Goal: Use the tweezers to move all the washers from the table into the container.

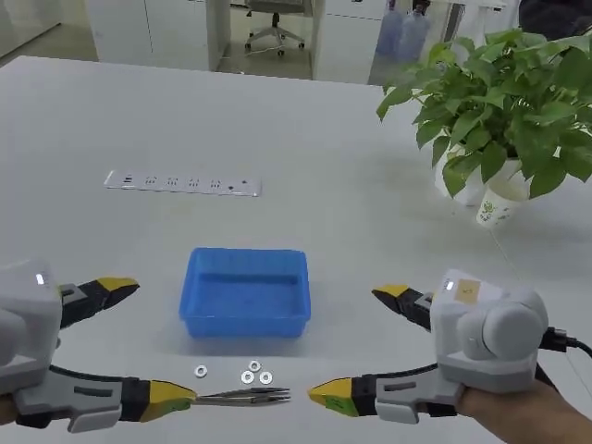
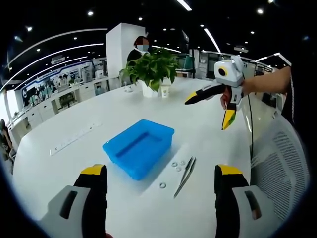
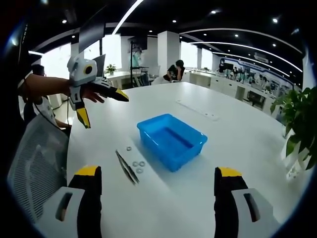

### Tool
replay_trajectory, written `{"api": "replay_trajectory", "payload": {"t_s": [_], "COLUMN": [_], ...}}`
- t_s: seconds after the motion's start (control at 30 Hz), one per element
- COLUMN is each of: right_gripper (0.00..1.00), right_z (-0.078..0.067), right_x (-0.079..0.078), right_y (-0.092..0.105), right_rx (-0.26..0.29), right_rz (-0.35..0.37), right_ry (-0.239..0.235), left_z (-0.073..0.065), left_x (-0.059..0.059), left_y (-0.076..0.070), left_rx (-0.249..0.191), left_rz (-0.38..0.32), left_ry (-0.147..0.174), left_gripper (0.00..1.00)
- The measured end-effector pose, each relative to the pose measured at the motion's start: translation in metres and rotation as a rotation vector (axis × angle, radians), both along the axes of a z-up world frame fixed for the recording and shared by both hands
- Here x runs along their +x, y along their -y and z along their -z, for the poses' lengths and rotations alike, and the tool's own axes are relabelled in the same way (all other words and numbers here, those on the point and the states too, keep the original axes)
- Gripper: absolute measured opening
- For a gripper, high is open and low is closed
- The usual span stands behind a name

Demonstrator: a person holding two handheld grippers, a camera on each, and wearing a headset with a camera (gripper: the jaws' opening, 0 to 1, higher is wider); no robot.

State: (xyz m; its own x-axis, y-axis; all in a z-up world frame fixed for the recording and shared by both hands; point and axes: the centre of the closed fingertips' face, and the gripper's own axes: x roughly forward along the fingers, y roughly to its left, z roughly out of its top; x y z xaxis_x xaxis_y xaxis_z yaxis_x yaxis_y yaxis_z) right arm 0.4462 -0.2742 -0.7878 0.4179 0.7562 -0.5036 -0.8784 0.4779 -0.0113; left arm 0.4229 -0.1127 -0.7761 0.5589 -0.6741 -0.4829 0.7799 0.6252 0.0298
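Left tool [image 1: 157,340]: jaws spread wide, nothing between them. It is held above the near left part of the desk, clear of every item.
Right tool [image 1: 347,343]: jaws likewise spread wide and holding nothing. It hangs over the near right part of the desk, facing the left tool across the work area.
Desk [image 1: 324,139]: white, plain surface carrying all items listed below.
Tweezers [image 1: 245,396]: lying flat on the desk at the near edge of the head view, between the lower jaw tips of the two tools. Neither tool is touching them.
Washers [image 1: 254,373]: four counted, all flat on the desk. Three sit close together just beyond the tweezers; the fourth lies apart to their left in the head view. All four are in the strip between the tweezers and the front wall of the container, outside it.
Container [image 1: 245,324]: blue rectangular tray, upright, standing near the middle of the desk just beyond the washers.
Power strip [image 1: 182,183]: white, lying flat well beyond the container, towards the left.
Potted plant [image 1: 509,102]: green leaves in a white pot, on the far right of the desk, well apart from the container.
Office chair [image 1: 276,23]: beyond the far edge of the desk.
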Motion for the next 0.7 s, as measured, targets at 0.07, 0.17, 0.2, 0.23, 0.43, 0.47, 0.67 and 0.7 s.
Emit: {"api": "replay_trajectory", "payload": {"t_s": [0.07,0.17,0.2,0.23,0.43,0.47,0.67,0.7], "right_gripper": [0.95,0.94,0.94,0.93,0.89,0.88,0.83,0.83], "right_z": [0.001,0.001,0.002,0.002,0.006,0.006,0.011,0.012], "right_x": [0.0,-0.001,-0.001,-0.001,-0.002,-0.002,-0.004,-0.005], "right_y": [0.0,-0.001,-0.001,-0.001,-0.004,-0.005,-0.008,-0.008], "right_rx": [-0.001,-0.006,-0.008,-0.012,-0.036,-0.039,-0.058,-0.062], "right_rz": [-0.003,-0.013,-0.017,-0.023,-0.06,-0.065,-0.101,-0.105], "right_ry": [-0.001,0.0,0.002,0.006,0.02,0.02,0.024,0.022], "left_z": [0.0,0.001,0.001,0.002,0.007,0.008,0.015,0.016], "left_x": [0.0,0.0,0.0,-0.001,-0.005,-0.006,-0.011,-0.012], "left_y": [0.0,0.0,0.0,0.0,0.004,0.005,0.01,0.011], "left_rx": [0.005,0.014,0.016,0.021,0.05,0.051,0.08,0.086], "left_rz": [0.002,0.008,0.011,0.018,0.066,0.069,0.114,0.122], "left_ry": [-0.002,-0.002,-0.003,-0.006,-0.013,-0.015,-0.02,-0.021], "left_gripper": [0.95,0.95,0.95,0.94,0.84,0.83,0.75,0.73]}}
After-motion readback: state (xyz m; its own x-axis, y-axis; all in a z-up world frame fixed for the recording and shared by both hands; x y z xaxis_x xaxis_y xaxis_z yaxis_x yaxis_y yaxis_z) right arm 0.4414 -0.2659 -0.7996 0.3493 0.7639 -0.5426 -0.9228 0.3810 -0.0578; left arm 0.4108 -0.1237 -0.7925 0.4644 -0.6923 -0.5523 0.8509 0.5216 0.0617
